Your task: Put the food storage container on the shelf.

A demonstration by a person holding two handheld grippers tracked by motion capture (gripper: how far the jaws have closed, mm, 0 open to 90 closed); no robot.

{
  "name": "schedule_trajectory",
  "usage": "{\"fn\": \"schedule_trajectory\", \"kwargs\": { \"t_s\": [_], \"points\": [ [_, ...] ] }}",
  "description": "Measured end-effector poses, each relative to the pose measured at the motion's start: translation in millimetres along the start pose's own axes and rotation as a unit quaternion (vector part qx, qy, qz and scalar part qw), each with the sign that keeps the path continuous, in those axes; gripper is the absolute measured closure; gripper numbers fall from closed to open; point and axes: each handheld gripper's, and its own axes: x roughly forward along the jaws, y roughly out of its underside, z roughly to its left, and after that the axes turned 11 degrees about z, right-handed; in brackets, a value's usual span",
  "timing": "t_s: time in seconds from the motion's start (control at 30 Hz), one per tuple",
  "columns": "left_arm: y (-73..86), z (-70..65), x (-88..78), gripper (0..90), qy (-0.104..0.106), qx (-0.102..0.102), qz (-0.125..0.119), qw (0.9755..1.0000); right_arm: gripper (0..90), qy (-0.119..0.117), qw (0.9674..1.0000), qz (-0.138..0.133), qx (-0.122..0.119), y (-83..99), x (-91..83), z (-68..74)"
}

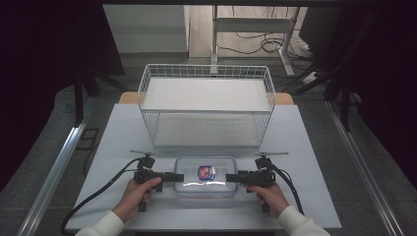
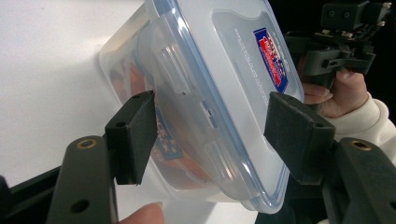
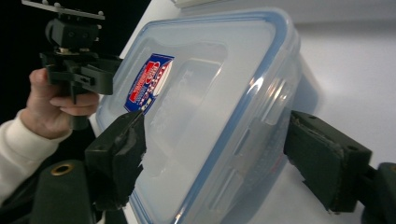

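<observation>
The lidded plastic box (image 1: 205,176) lay lengthwise between the left gripper (image 1: 178,177) and right gripper (image 1: 232,178), each straddling one short end, jaws spread, not yet pinching.

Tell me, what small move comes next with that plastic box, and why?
Probably close both hand-held grippers onto the box: the left hand-held gripper and the right hand-held gripper each straddle an end of it, pads not yet clearly pressing, so no lift seems safe.

Wire basket (image 1: 205,105) just behind lidded container (image 1: 205,176); bare table (image 1: 123,128) either side
</observation>
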Motion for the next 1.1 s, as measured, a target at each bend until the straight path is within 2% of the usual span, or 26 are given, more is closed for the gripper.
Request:
{"fn": "schedule_trajectory", "kwargs": {
  "t_s": [0.13,0.3,0.57,0.77,1.1],
  "points": [
    [0.4,2.1,-0.6,36.9,0.01,-0.011,-0.007,0.9999,33.8,0.007,0.9999,-0.001,0.008,-0.9,-1.3,-2.4],
    [0.1,3.4,-3.9,43.8,0.012,-0.012,-0.012,0.9998,36.3,0.003,0.9999,0.005,0.016,-1.2,-3.6,-4.6],
    [1.1,5.5,-6.1,47.8,0.026,-0.019,-0.018,0.9993,41.7,-0.012,0.9995,-0.003,0.03,-0.3,-6.7,-6.9],
    [1.5,5.7,-7.2,49.1,0.029,-0.019,-0.017,0.9993,44.4,-0.021,0.9991,-0.005,0.036,0.1,-8.3,-8.8],
    [3.4,3.5,-8.2,50.5,0.027,-0.013,-0.024,0.9993,46.7,-0.019,0.9992,-0.009,0.035,1.6,-10.1,-7.1]
  ]
}}
